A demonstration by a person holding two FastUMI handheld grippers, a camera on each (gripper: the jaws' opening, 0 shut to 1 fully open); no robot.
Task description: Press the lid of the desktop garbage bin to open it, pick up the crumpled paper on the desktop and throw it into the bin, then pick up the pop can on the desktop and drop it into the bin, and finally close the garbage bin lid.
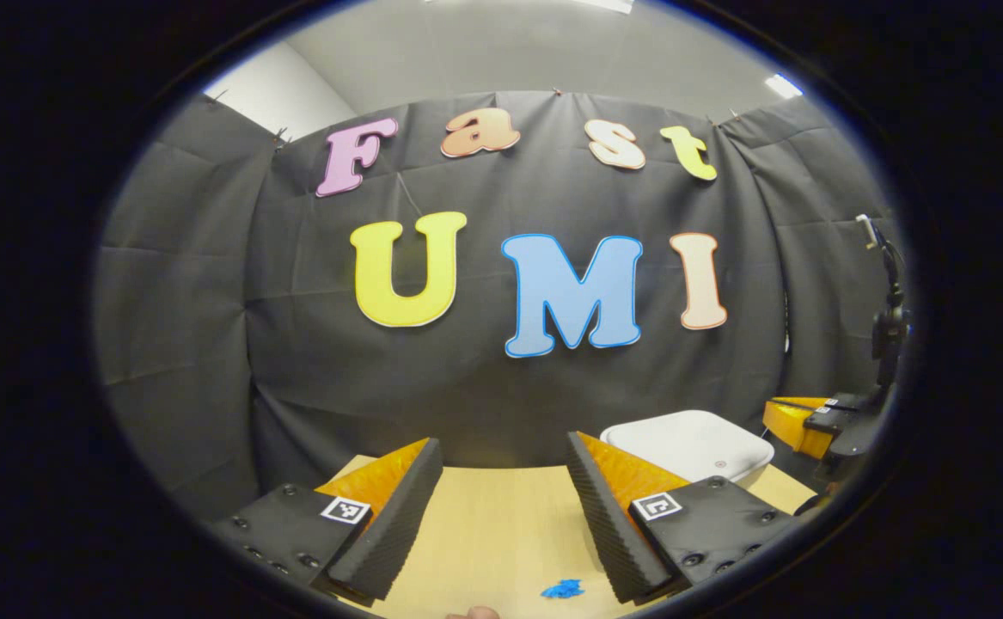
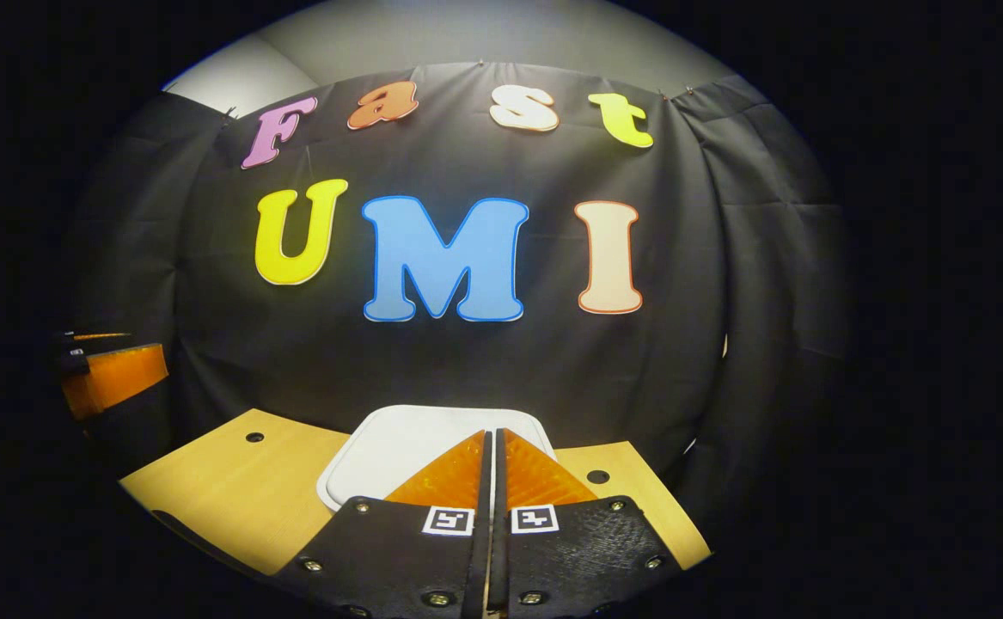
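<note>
While the lid (image 2: pixel 398 447) of the bin (image 1: pixel 690 443) lies flat and shut, the first step of the task, the press that opens it, is judged to be not yet done. In the right gripper view the white lid is seen straight ahead, just beyond the right gripper (image 2: pixel 492 443), whose fingers are pressed together with nothing between them; whether the tips already touch the lid cannot be told. A blunt closed tip is well suited to a push, so the fingers are best kept together and brought down squarely on the lid, near its front edge where a push latch is likely placed, though no latch can be made out. The push should be short and straight down, then released, so that the lid can spring up without being held by the tips; a slanted push could slide the light bin along the table (image 2: pixel 235 481). In the left gripper view the bin stands at the far right of the wooden table, and the left gripper (image 1: pixel 501 464) is held well apart from it with its fingers spread wide and empty. A small blue scrap (image 1: pixel 563 589) lies on the table between those fingers, near the lower edge. The paper and the can are not made out, so their places are left unsaid. The black cloth wall (image 2: pixel 639 370) closes the booth behind.
</note>
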